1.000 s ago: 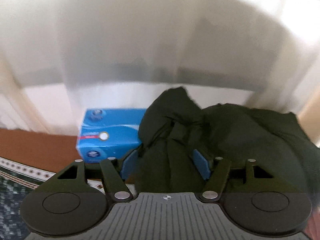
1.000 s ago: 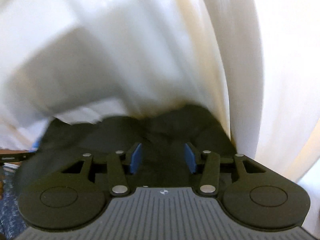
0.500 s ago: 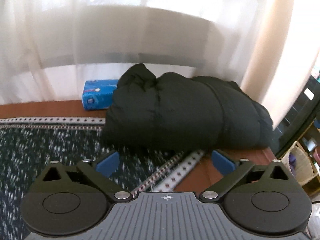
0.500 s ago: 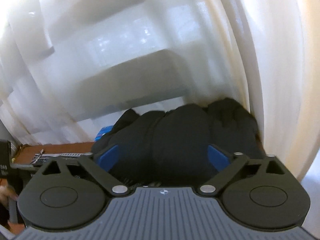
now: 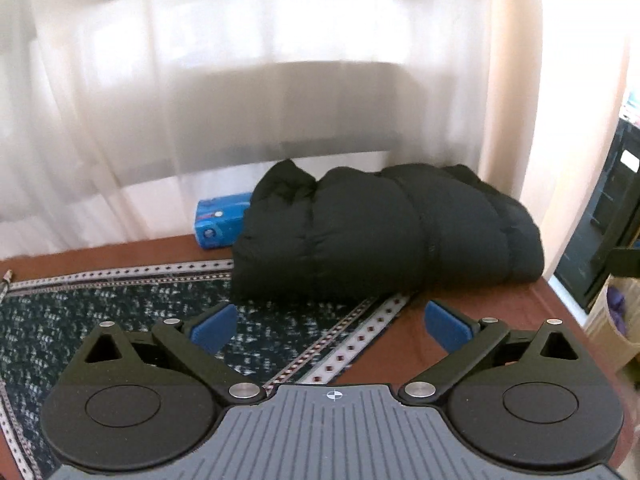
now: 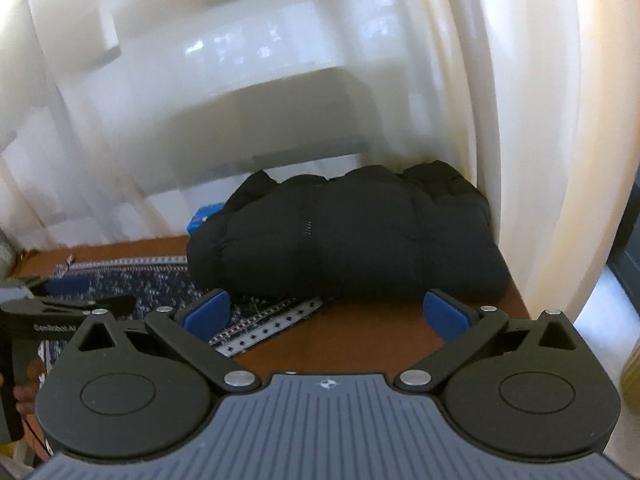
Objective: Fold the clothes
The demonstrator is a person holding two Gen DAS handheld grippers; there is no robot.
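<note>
The folded black puffer jacket (image 5: 384,236) lay at the table's (image 5: 472,300) far edge against the sheer curtain (image 5: 200,100), well beyond the left gripper (image 5: 330,326) and right gripper (image 6: 326,314), both spread wide and holding nothing.

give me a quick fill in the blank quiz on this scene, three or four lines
1. The folded jacket is ____ in colour.
2. The box partly hidden behind the jacket is ____.
3. The jaws of the left gripper and the right gripper stand ____, with nothing between them.
4. Behind the jacket hangs a white ____.

Missing words: black; blue; open; curtain
</note>
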